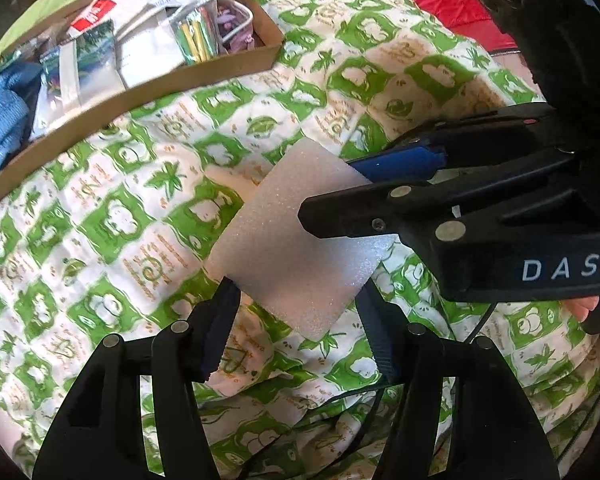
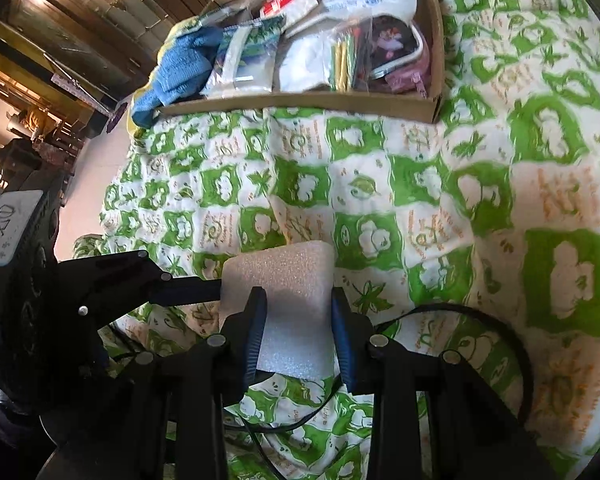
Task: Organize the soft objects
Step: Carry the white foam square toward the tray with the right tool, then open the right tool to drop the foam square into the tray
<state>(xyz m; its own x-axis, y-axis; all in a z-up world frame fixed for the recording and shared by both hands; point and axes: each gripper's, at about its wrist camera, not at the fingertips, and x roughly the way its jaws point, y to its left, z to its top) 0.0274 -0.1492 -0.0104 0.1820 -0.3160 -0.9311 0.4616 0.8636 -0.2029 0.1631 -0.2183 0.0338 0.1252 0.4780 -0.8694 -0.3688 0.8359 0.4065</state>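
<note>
A white foam block [image 1: 296, 248] hangs just above the green-and-white quilt [image 1: 112, 216]. My right gripper [image 1: 326, 190] comes in from the right and is shut on the block's flat faces, a blue pad behind it and a black finger in front. In the right wrist view the foam block [image 2: 292, 272] sits squeezed between the right gripper's [image 2: 297, 292] pads. My left gripper [image 1: 297, 284] straddles the block's lower corner, with both tips touching its edges. From the right wrist view the left gripper [image 2: 216, 290] reaches in from the left and meets the block's side.
A shallow cardboard box [image 1: 140, 96] lies at the far side of the quilt [image 2: 420, 200], its wall [image 2: 300, 102] facing me. It holds plastic bags, a pouch and a blue knitted piece [image 2: 180, 68]. Red fabric [image 1: 452, 4] lies at the back right. A black cable [image 2: 500, 320] loops over the quilt.
</note>
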